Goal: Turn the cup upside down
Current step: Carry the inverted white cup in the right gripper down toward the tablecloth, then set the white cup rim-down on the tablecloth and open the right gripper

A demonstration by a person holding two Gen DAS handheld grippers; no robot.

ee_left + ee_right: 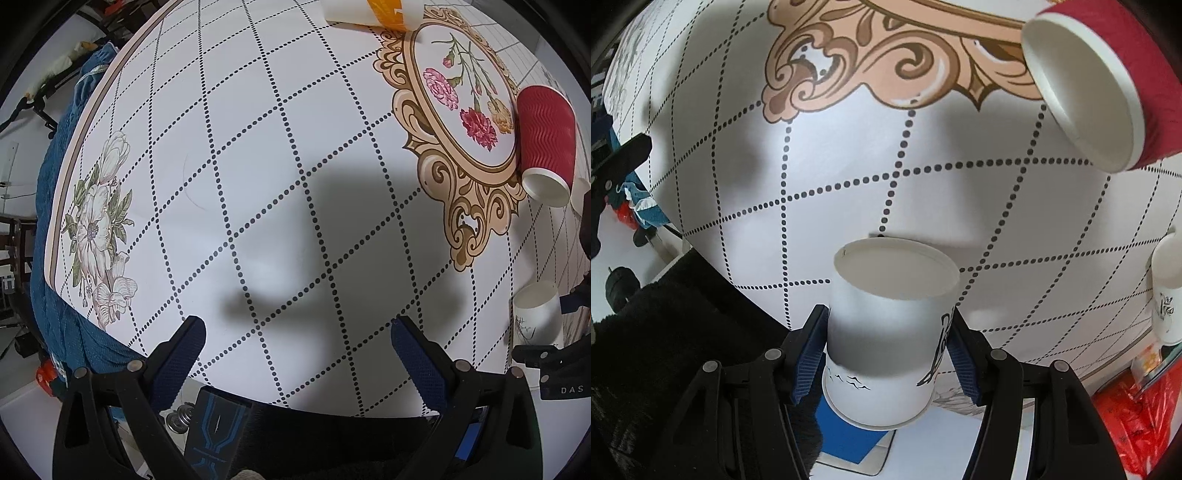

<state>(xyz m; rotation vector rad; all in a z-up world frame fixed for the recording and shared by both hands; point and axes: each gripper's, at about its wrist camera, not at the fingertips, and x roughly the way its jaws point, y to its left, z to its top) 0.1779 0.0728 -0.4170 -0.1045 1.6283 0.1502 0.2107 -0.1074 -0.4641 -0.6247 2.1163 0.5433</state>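
- Right claw [888, 354] clamped on white paper cup with ink drawings [886, 332]; held above white dotted-grid surface [831, 177], closed base pointing away from camera, open rim nearest it
- Left claw [297, 343] spread apart, holding nothing, over same surface
- Red ribbed paper cup [546, 140] lying on its side nearby

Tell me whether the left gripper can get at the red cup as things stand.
Probably yes: the left gripper is open and empty, and only bare tablecloth lies between it and the red cup, lying on its side to its right.
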